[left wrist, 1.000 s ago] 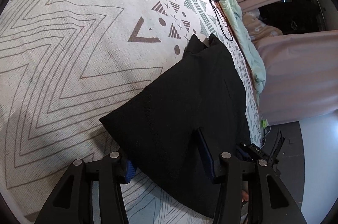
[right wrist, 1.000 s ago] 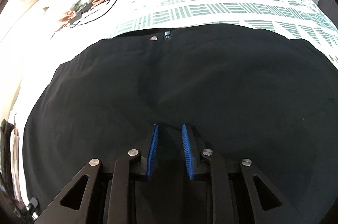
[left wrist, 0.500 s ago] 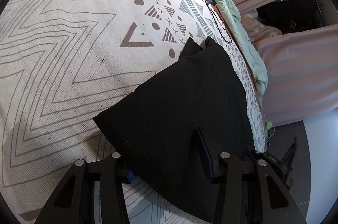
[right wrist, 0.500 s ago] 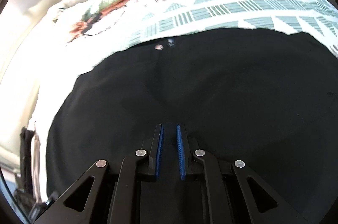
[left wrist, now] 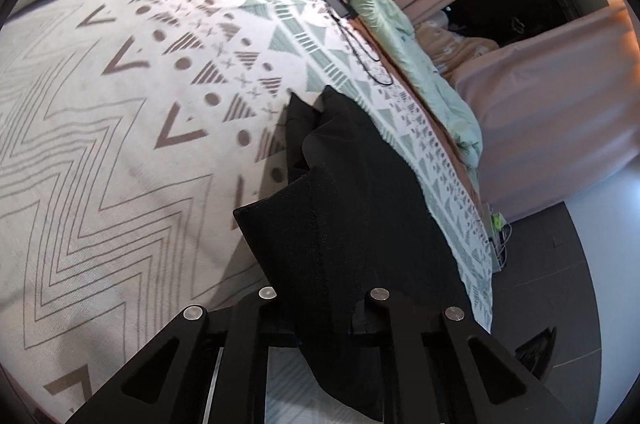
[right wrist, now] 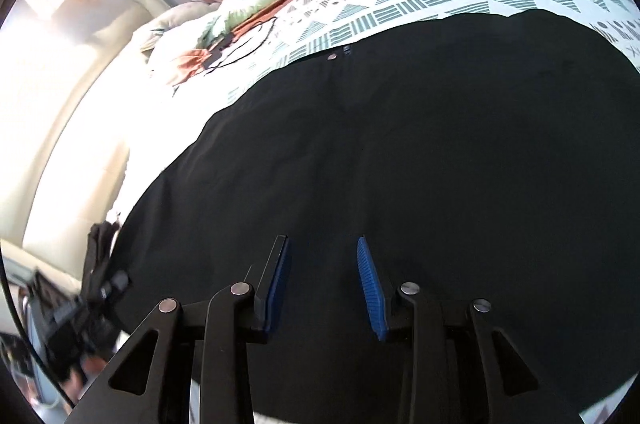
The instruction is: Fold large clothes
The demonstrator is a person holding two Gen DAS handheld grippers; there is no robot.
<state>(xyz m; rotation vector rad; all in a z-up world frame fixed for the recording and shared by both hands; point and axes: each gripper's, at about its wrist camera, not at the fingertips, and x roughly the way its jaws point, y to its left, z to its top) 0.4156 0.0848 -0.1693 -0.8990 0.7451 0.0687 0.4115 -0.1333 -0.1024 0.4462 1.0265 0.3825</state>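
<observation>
**Left holding a lifted edge, right open over the flat part – slip and bunching risks**

The black garment (right wrist: 400, 164) is lying spread across the near part of the bed (left wrist: 100, 144), on the patterned cover. In the left wrist view one end of it is rising off the cover in a peaked, creased flap.

The left gripper (left wrist: 324, 308) is pinching that raised cloth; its jaws are closing on the fabric, which is draping down between them. The right gripper (right wrist: 322, 280) is hovering over the flat dark expanse with its jaws standing wide and nothing between them; whether the tips are touching the cloth I cannot tell.

Risks as judged from here:
- Only one side is being gripped, so carrying the flap over is likely dragging the whole piece sideways and leaving a skewed fold.
- The grip looks to be on a thin bunch of cloth, so a quick pull could be slipping it out.
- The far end is already creasing near the cable (left wrist: 356, 36), so folding onto it would be trapping wrinkles.
- The garment's right edge is sitting close to the bed edge, so a tug that way could slide it toward the floor (left wrist: 580, 264).
</observation>
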